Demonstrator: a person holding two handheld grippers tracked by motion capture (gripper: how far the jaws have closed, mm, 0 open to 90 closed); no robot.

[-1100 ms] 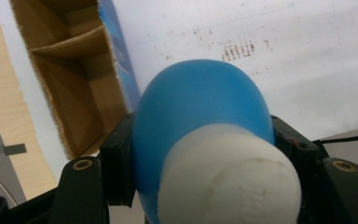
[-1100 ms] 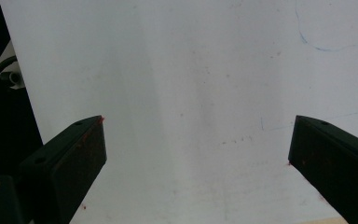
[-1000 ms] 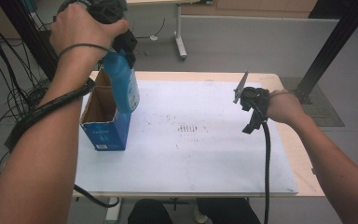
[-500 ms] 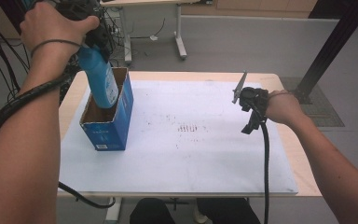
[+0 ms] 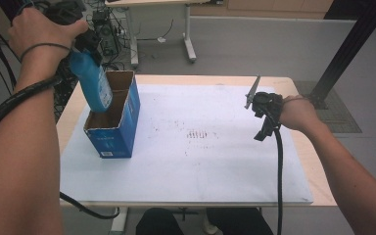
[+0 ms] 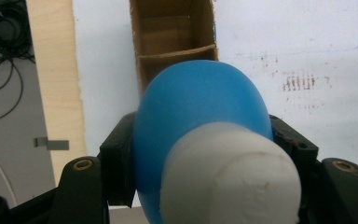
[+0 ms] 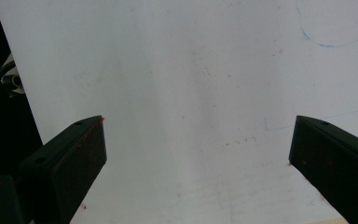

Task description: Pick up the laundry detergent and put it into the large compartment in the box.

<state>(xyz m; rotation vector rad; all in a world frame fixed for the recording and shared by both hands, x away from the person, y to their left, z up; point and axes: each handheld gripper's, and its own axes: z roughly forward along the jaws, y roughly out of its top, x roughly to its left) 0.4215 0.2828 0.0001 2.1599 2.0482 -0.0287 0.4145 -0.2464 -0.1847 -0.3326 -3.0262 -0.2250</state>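
Observation:
A blue bottle (image 5: 94, 83) with a white cap (image 6: 228, 177) hangs tilted, base down, over the open blue cardboard box (image 5: 112, 134) at the table's left. My left gripper (image 5: 85, 49) is shut on the bottle near its top, and in the left gripper view the jaws press both sides of the bottle (image 6: 200, 116). Beyond it the box (image 6: 172, 42) shows a cardboard divider inside. Whether the base is past the box's rim I cannot tell. My right gripper (image 5: 265, 117) hovers at the right over the white sheet (image 7: 191, 70), its jaws (image 7: 196, 154) wide apart with nothing between them.
A white sheet (image 5: 200, 161) covers most of the wooden table (image 5: 318, 196). Cables trail from both grippers, the left one looping below the table's front edge. Another desk's legs and cable clutter stand on the floor beyond the far left.
My left hand has carried the bottle leftward and slightly down, from beside the box's right wall to over its opening. The right gripper has stayed put.

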